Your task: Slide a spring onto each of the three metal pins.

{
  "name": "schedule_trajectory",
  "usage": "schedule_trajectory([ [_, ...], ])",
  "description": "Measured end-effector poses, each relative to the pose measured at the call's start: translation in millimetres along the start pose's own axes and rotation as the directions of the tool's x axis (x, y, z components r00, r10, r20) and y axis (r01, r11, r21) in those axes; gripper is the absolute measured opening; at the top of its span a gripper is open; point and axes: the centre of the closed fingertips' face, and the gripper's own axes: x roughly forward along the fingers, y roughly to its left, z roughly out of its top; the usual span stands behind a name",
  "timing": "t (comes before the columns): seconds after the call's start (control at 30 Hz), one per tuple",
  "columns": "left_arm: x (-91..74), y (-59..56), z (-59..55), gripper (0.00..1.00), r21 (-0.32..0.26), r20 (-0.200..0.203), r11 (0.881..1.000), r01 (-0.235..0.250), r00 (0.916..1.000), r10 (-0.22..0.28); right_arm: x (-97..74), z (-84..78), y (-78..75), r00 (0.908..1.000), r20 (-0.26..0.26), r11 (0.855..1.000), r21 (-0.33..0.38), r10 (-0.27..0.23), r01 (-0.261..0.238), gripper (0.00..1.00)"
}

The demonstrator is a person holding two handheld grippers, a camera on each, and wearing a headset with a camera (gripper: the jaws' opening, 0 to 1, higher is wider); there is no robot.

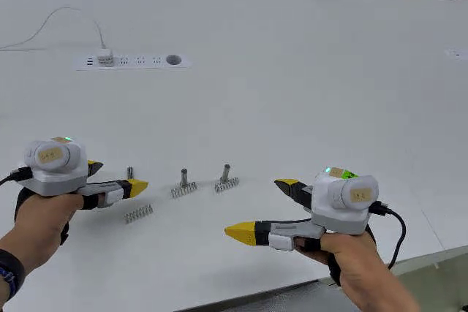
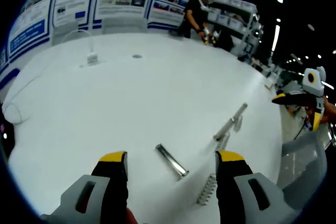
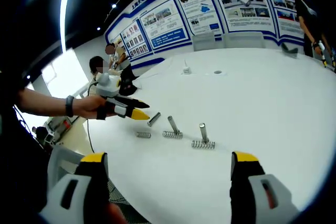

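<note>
3 pins (image 1: pixel 183 177) standing — 3 springs (image 1: pixel 183 190) lying loose.

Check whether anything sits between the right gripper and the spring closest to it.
Nothing visible does. The right gripper is open, and bare table is all that separates its jaws from the nearest spring, which lies at the foot of an upright pin.

Grey-white left tongs (image 1: pixel 117 177), right tongs (image 1: pixel 263 207); black yellow-tipped jaws; black cables (image 1: pixel 399 230); dark wristband (image 1: pixel 6 271).
</note>
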Motion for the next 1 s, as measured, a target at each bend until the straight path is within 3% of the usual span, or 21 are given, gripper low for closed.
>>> schedule_trajectory([
  [0.67, 19.0, 1.3, -8.6, 0.43, -0.029, -0.041, 0.999, -0.031, 0.9987, 0.029, 3.5, -2.6, -0.2, 0.9999, -0.013, 1.000, 0.008, 0.009, -0.009, 0.98],
  [1.0, 23.2, 6.4, -10.0, 0.28, -0.063, -0.069, 0.995, -0.079, 0.9948, 0.075, 3.0, -0.4, -2.0, 1.0000, -0.002, 1.000, 0.011, 0.008, -0.007, 0.97],
])
